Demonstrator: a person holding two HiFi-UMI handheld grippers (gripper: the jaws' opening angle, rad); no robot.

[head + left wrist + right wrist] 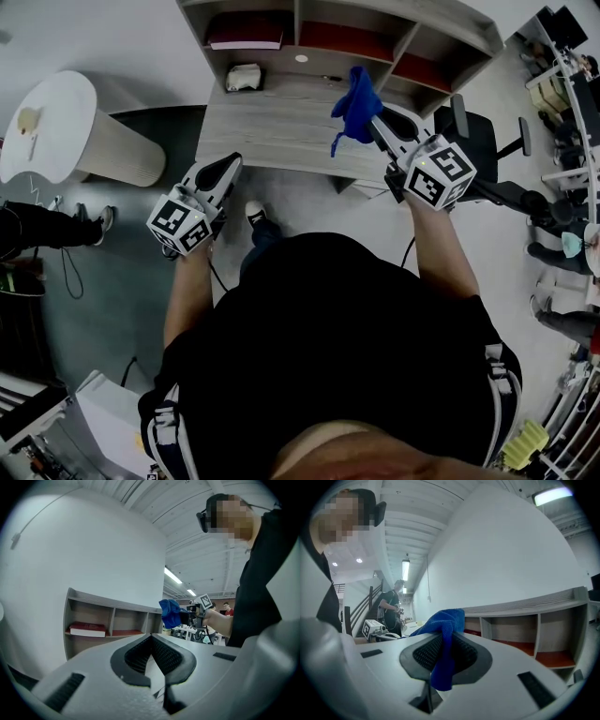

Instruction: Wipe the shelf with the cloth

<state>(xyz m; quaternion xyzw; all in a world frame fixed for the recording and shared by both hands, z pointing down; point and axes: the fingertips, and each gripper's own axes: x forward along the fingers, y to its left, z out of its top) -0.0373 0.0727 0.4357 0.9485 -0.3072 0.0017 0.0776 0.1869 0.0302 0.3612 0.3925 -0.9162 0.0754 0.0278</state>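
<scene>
The blue cloth [355,98] hangs bunched from my right gripper [375,118], whose jaws are shut on it, above the right half of the wooden desk top [272,122]. Behind it stands the wooden shelf [375,42] with its open compartments. In the right gripper view the cloth [444,641] droops between the black pads, and the shelf [534,620] lies ahead to the right. My left gripper [228,166] hovers at the desk's front left edge, shut and empty. From the left gripper view, its jaws [151,638] meet tip to tip, with the cloth [169,612] off to the right.
A red and white book [246,36] lies in the shelf's left compartment. A crumpled white object [244,77] sits on the desk below it. A round white table [52,122] stands at left, a black office chair [480,141] at right.
</scene>
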